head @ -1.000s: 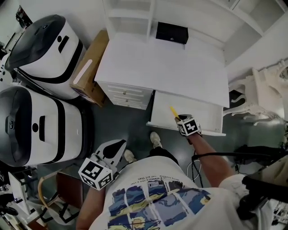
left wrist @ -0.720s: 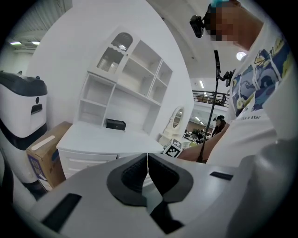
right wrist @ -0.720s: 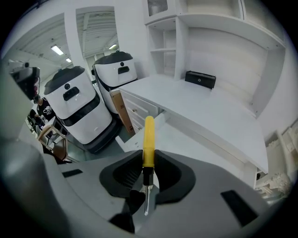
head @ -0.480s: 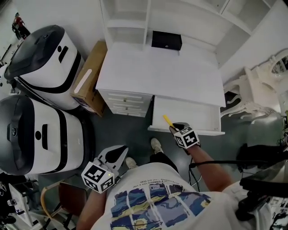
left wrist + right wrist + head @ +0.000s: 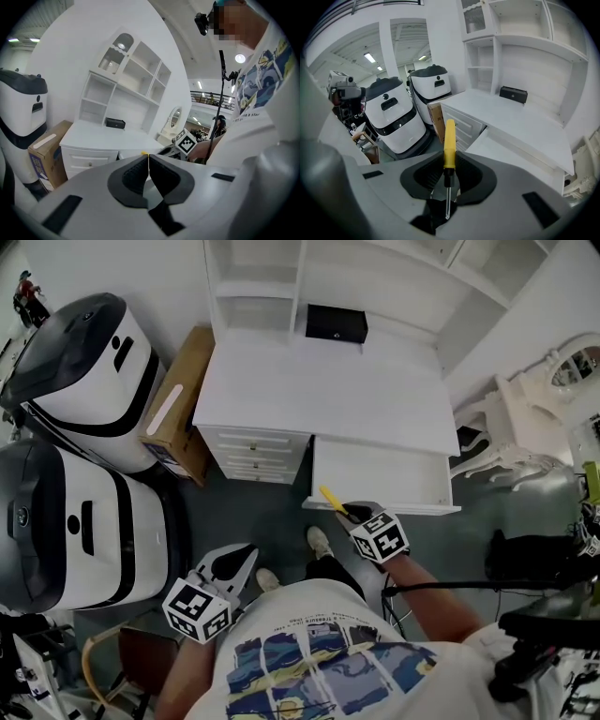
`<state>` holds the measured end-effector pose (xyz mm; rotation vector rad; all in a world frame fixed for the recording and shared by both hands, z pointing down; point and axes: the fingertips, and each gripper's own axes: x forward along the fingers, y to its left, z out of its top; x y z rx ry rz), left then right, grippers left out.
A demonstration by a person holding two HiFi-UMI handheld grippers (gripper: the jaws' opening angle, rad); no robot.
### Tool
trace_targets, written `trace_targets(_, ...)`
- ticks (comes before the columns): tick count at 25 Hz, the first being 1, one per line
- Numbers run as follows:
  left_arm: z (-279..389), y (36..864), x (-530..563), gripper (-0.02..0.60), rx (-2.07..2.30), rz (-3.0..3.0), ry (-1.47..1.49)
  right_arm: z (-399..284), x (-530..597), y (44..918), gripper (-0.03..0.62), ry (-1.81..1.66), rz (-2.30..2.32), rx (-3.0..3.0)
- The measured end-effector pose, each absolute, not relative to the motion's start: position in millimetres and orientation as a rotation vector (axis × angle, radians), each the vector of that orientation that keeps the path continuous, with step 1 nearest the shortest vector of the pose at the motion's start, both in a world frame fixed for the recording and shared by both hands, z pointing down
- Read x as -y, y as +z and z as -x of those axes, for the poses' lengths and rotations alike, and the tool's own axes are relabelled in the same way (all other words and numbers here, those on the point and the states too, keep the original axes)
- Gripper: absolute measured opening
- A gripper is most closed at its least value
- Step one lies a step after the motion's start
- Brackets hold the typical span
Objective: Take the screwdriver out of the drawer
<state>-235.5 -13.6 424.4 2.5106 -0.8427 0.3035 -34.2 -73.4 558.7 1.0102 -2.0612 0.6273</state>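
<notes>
A white worktop [image 5: 319, 399] backed by shelves carries a small black box [image 5: 336, 323]. Its drawer [image 5: 380, 474] stands open above a dark grey floor [image 5: 272, 521], with a cardboard box [image 5: 176, 399] and two white-and-black machines [image 5: 80, 352] at the left. Since a second ago the right claw [image 5: 449, 173] has drawn back from over the drawer to its front edge. It clamps the screwdriver [image 5: 449, 140], whose yellow handle points ahead, with a black collar and a thin metal shaft running back between the pads. The left claw [image 5: 148, 168] is closed on nothing.

I stand in a big hall dressed up as a bedroom corner, more lab than home. A white bench [image 5: 328, 395] with open shelves [image 5: 253, 282] and a carved white chair [image 5: 516, 418] sits beside bulky white-and-black machines [image 5: 80, 352] and a cardboard box [image 5: 173, 409], under strip lights [image 5: 370, 57] and a railed gallery [image 5: 208, 97].
</notes>
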Motion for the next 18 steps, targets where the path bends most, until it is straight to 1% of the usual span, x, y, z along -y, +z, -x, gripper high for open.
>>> trace_targets(18,249.9,431.4,11.9,0.014,0.840,-2.498,0.310,73.0,67.0,540.7,0.097,0.598,-0.967,2.120)
